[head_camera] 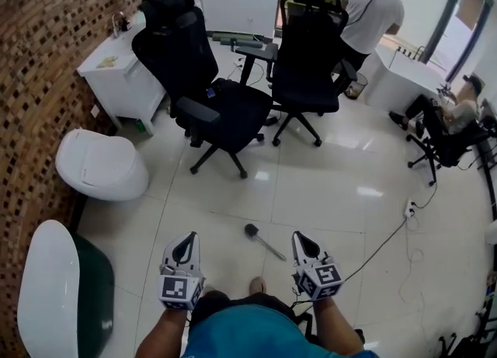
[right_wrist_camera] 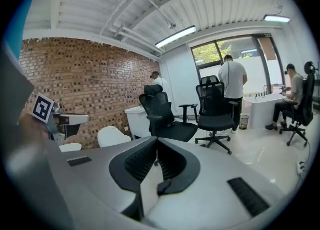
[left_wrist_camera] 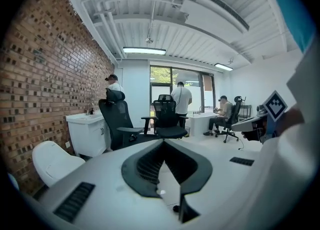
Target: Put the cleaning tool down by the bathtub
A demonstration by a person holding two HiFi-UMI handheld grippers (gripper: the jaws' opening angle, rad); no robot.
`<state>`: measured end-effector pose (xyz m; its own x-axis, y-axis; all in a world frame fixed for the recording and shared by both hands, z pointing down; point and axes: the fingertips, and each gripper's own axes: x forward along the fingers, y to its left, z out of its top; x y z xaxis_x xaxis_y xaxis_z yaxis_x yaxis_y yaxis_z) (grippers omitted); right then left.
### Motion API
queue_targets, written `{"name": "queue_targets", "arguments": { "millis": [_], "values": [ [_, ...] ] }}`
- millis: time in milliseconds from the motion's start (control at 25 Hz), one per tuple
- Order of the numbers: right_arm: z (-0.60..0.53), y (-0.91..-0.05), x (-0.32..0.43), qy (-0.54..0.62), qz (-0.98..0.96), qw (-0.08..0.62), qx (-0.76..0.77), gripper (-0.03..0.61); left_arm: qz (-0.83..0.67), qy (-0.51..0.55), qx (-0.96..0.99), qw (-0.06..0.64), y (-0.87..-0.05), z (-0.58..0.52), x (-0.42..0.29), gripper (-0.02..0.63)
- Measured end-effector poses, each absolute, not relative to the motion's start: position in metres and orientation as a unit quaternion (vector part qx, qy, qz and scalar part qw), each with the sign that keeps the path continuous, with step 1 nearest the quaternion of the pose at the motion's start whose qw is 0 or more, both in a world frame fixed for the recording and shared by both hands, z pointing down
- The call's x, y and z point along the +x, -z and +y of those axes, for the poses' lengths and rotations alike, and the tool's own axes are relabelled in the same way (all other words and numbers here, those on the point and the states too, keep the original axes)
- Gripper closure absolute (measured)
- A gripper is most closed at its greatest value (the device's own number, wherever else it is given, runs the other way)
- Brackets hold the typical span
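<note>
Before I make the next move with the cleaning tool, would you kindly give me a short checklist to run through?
1. Location of the cleaning tool: ok, it lies on the floor tiles ahead of the person, held by nothing.
2. Is the left hand-held gripper empty: ok, jaws together on nothing.
3. Is the right hand-held gripper empty: ok, jaws together on nothing.
4. Jaws ready to grasp: not ok, both are shut.
5. Tool beside the bathtub: not ok, bare floor separates them.
6. Is the cable apart from the tool: ok.
</note>
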<state>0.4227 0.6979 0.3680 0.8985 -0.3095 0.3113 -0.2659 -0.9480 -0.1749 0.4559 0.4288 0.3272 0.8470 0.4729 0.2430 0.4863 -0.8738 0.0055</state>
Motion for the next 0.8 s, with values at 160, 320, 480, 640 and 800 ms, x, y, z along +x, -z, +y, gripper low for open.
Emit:
{"name": "queue_targets", "arguments": {
  "millis": [160, 320, 480, 640, 800],
  "values": [
    [0.715, -0.382, 0.454, 0.18, 0.16, 0.06, -0.969, 0.535, -0.235, 0.128, -0.963, 0.034, -0.331, 0.432, 0.469, 0.614],
    [0.708, -0.408, 0.48, 0.217, 0.166, 0.041, -0.961, 0.523, -0.232, 0.149, -0.961, 0.025, -0.358, 0.416, 0.493, 0.614],
    [0.698, -0.46, 0.485, 0.261, 0.173, 0.035, -0.949, 0.497, -0.253, 0.155, -0.954, 0.039, -0.397, 0.41, 0.523, 0.614],
    [0.691, -0.542, 0.499, 0.294, 0.197, 0.013, -0.935, 0.489, -0.257, 0.141, -0.954, 0.056, -0.444, 0.409, 0.555, 0.614],
    [0.689, -0.638, 0.509, 0.34, 0.22, -0.008, -0.914, 0.489, -0.259, 0.158, -0.952, 0.042, -0.509, 0.416, 0.566, 0.614]
  ]
}}
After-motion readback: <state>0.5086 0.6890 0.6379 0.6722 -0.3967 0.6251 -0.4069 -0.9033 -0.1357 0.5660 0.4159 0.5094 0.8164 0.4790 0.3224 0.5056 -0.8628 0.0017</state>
